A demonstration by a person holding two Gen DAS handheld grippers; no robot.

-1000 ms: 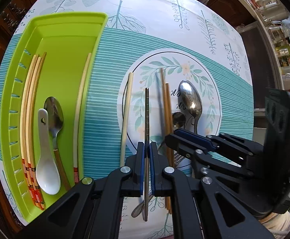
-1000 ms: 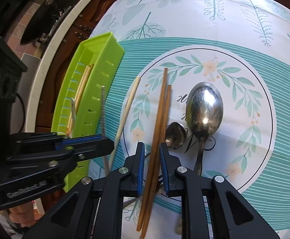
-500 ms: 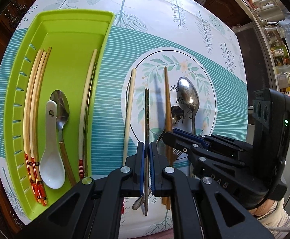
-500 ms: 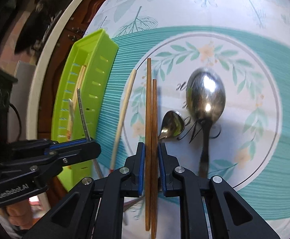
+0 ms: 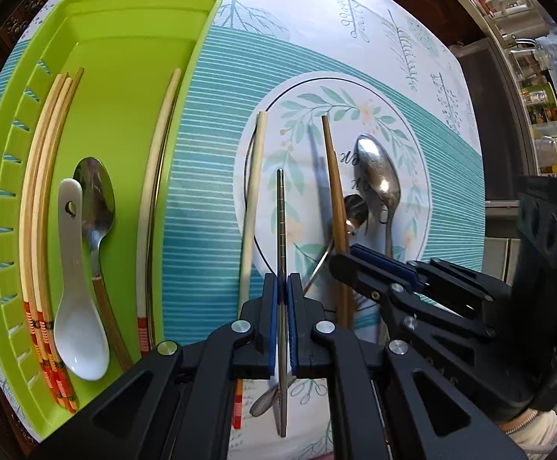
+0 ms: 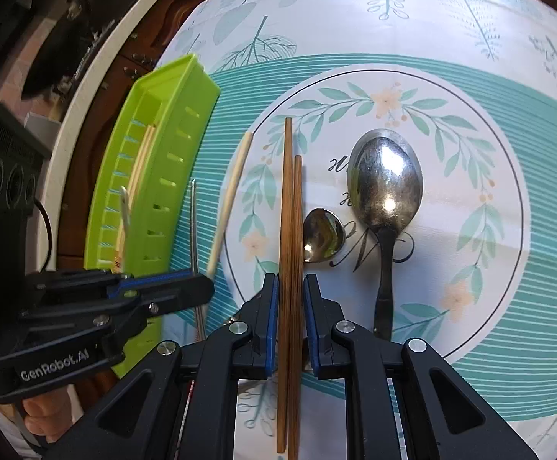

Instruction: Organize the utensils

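At nine o'clock from both claws sits the green tray (image 5: 202,19), already bearing chopsticks and spoons laid lengthwise, and we judge the coming move turns on that. Our left claw (image 5: 282,329), the nearer one, is pinching a steel chopstick (image 5: 280,222) whose long axis runs six to twelve, parallel to the tray. Our right claw (image 6: 290,322) pinches a pair of brown wooden chopsticks (image 6: 290,211) along the same line, farther from the tray. On the table, a cream chopstick (image 5: 251,199) and two steel spoons (image 6: 385,184) wait. We read "GenRobot.AI" on the left claw's body; the cloth's script is not legible.
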